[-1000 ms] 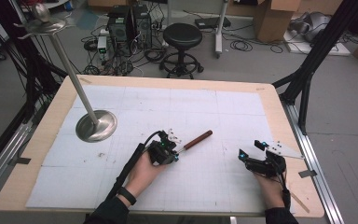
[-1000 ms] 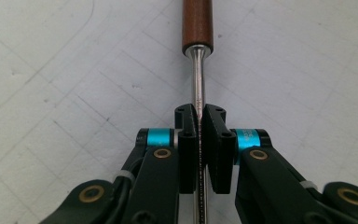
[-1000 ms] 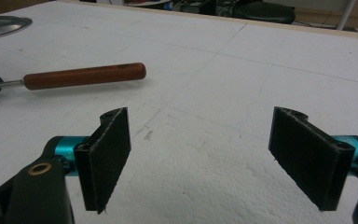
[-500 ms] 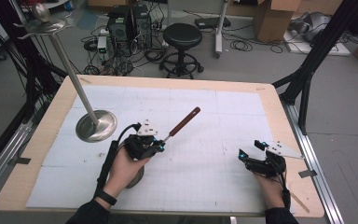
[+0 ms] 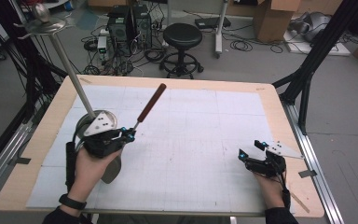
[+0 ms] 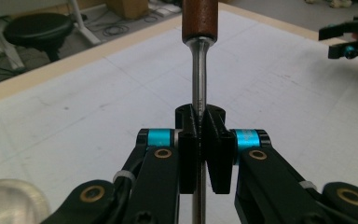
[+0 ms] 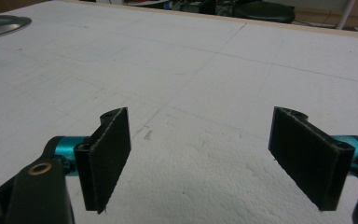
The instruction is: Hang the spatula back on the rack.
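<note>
One big white bench (image 5: pixel 191 140) has a wood rim. Its metal stand (image 5: pixel 72 79) has a thin pole and a round shiny base half hidden behind the left gripper (image 5: pixel 129 135). Those jaws pinch the thin steel neck of a brown-handled tool (image 5: pixel 151 102); its lower end is hidden. The right gripper (image 5: pixel 250 150) rests with jaws wide apart.

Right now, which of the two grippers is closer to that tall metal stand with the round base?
Left. The left gripper, shut on a wooden-handled tool, is beside the stand's base; the right gripper rests far across the table, open.
</note>
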The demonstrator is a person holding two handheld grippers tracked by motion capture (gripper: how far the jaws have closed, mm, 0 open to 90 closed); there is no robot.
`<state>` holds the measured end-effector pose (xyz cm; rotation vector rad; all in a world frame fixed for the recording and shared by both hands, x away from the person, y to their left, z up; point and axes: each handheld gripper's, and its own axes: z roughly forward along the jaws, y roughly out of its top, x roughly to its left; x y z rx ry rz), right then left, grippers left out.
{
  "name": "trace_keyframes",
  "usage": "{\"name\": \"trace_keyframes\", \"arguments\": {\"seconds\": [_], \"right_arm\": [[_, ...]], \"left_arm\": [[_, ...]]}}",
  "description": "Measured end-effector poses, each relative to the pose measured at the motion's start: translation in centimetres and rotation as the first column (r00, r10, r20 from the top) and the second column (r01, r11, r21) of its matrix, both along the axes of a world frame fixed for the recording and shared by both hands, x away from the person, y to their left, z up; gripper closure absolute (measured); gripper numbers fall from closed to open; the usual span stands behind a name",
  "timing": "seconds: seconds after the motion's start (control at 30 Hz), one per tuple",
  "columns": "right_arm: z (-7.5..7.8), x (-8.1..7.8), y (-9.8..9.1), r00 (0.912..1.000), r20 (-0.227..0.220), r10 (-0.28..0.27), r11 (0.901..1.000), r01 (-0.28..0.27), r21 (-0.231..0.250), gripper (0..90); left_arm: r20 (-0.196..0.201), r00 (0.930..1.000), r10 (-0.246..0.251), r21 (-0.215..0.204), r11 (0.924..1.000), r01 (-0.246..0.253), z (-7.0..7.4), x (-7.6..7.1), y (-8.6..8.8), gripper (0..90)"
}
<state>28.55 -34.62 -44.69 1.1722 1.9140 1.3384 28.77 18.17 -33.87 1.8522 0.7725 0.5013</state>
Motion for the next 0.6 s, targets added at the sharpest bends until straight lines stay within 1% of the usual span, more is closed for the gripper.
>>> {"name": "trace_keyframes", "arguments": {"seconds": [0.1, 0.27, 0.3, 0.47, 0.6], "right_arm": [[0.0, 0.0, 0.0, 1.0000, -0.001, 0.002, 1.0000, -0.002, -0.001, 20.3], [0.0, 0.0, 0.0, 1.0000, 0.000, 0.002, 1.0000, -0.002, -0.003, 20.3], [0.0, 0.0, 0.0, 1.0000, -0.001, 0.002, 1.0000, -0.002, -0.002, 20.3], [0.0, 0.0, 0.0, 1.0000, 0.003, 0.002, 1.0000, -0.002, -0.003, 20.3], [0.0, 0.0, 0.1, 1.0000, 0.000, 0.001, 1.0000, -0.001, -0.001, 20.3]], "left_arm": [[0.035, 0.9990, 0.027, -0.020, 0.9995, -0.026, 0.9, -0.6, 1.7, 84.4], [0.081, 0.9950, 0.058, -0.029, 0.9980, -0.055, 2.2, -1.3, 4.2, 84.4], [0.091, 0.9932, 0.073, -0.037, 0.9969, -0.070, 2.5, -1.5, 4.8, 84.4], [0.143, 0.9835, 0.110, -0.083, 0.9916, -0.099, 3.7, -2.3, 7.3, 84.4], [0.192, 0.9723, 0.133, -0.112, 0.9872, -0.113, 4.6, -3.1, 9.0, 84.4]]}}
